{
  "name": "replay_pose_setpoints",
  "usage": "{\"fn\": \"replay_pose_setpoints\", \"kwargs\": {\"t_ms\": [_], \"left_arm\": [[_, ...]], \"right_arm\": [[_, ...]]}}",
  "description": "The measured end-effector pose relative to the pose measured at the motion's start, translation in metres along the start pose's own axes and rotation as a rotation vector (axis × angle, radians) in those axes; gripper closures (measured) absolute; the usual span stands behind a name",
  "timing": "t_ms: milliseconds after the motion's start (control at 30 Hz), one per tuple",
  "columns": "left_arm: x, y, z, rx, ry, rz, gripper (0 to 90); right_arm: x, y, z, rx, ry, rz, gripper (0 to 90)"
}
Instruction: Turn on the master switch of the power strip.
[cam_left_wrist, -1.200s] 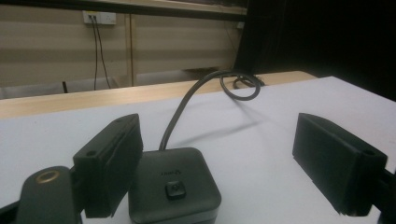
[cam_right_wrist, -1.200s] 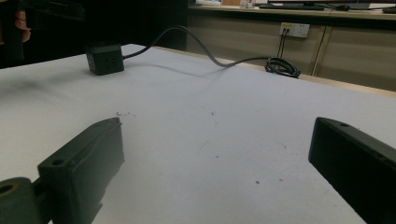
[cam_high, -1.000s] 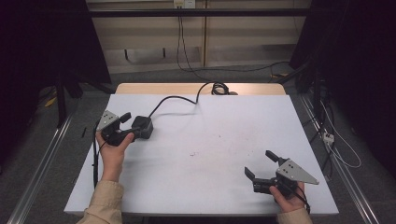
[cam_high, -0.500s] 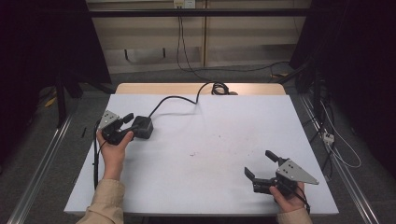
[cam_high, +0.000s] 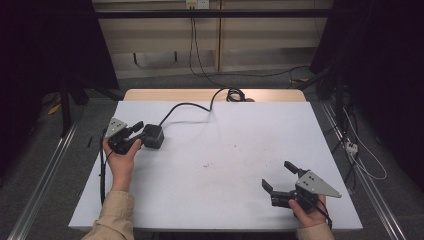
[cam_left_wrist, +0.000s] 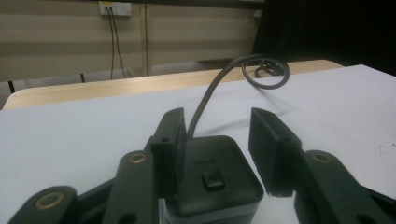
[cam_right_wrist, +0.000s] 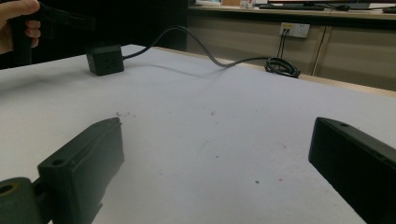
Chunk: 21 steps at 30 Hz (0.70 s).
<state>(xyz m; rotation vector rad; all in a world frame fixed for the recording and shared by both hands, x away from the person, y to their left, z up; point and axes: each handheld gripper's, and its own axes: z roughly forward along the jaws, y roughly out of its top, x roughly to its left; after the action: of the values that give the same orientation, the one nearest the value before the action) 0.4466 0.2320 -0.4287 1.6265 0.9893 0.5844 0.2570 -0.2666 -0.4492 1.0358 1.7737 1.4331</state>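
Tongs first: the left gripper, at the far left of the white table, has just been closing its jaws around the black cube-shaped power block, which a second ago stood clear in front of wider jaws. In the left gripper view the block now sits between the two black jaws: one jaw lies against its side, while a sliver of table shows between the other jaw and the block, so the grasp looks not yet complete and the jaws count as released for now. The block rests on the table, its black cable running off toward the far edge and ending in a coil on the wooden strip there. The right gripper hangs at the near right, well apart from the block, jaws spread wide over bare table and grasping nothing; it has kept its place. Judging by the narrowing, the pick-up of the block is at the clamping step: a little more closing should pinch it, and the trailing cable may drag or tip the block once it is lifted.
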Motion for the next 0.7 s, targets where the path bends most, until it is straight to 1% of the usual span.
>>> {"fn": "replay_pose_setpoints", "kwargs": {"t_ms": [67, 167, 233, 267, 367, 467, 533, 600, 700], "left_arm": [[0.0003, -0.0007, 0.0008, 0.012, 0.009, 0.004, 58.4], [0.0014, -0.002, 0.0022, 0.023, 0.01, 0.007, 61.7], [0.0018, -0.0019, 0.0021, 0.021, 0.012, 0.01, 63.7], [0.0015, -0.0017, 0.0021, 0.018, 0.013, 0.001, 64.5], [0.0029, -0.0012, 0.0014, 0.016, 0.018, -0.002, 68.9], [0.004, -0.001, 0.0012, 0.029, 0.022, 0.005, 70.9], [0.0037, 0.0002, 0.0018, 0.04, 0.022, 0.021, 71.4], [0.0024, 0.0012, 0.0025, 0.04, 0.02, 0.023, 72.7], [0.0008, 0.002, 0.0039, 0.051, 0.021, 0.037, 74.4]], "right_arm": [[0.0, 0.0, 0.0, 0.0, 0.0, 0.0, 2.8], [0.0003, 0.0, 0.0, -0.001, 0.002, -0.001, 2.8], [0.0002, -0.0001, 0.0001, -0.001, 0.002, -0.001, 2.8], [0.0002, -0.0001, 0.0001, -0.001, 0.002, 0.0, 2.8], [-0.0002, 0.0, -0.0001, -0.001, 0.0, 0.0, 2.8], [-0.0003, 0.0, -0.0001, -0.002, 0.0, 0.0, 2.8], [0.0001, 0.0002, -0.0003, -0.001, 0.0, -0.001, 2.8], [0.0004, 0.0003, -0.0003, -0.004, 0.002, -0.001, 2.8], [0.0004, 0.0001, 0.0003, 0.0, 0.004, -0.002, 2.8]]}}
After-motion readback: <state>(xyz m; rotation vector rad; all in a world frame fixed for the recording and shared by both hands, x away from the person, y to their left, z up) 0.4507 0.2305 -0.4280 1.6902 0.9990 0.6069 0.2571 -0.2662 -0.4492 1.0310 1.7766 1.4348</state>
